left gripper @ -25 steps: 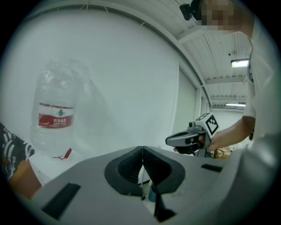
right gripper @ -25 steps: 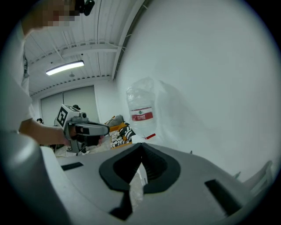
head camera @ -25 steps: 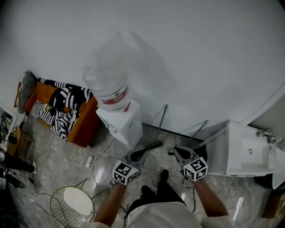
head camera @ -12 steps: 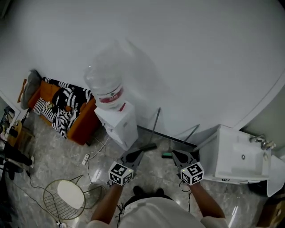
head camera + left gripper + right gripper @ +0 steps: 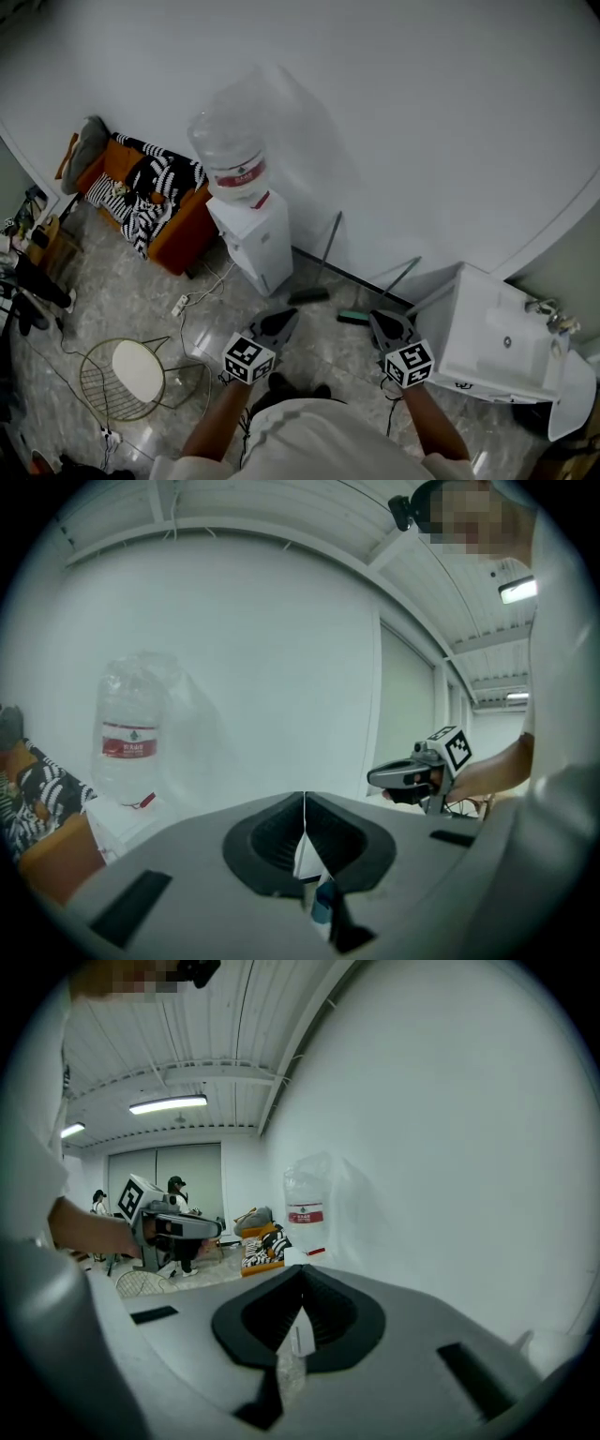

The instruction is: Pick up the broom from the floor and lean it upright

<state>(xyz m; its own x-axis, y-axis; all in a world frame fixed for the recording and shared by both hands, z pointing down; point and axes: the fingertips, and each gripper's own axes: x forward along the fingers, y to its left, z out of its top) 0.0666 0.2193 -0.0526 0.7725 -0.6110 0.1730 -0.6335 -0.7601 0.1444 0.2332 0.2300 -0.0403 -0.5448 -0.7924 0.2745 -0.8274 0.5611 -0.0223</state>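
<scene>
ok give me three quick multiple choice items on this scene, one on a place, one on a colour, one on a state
1. Where does the water dispenser stand?
A) in the middle of the floor
B) at the wall, beside the sofa
C) on top of the sofa

2. What colour is the sofa's body?
A) orange
B) blue
C) white

3. How do the jaws of the left gripper and right gripper stand?
A) both wide apart
B) both clamped on a broom
C) both together, nothing between them

Key: 1 B, the head view shows it against the wall next to the sofa; 2 A, its side shows orange; 3 C, each gripper view shows the jaws meeting on nothing.
</scene>
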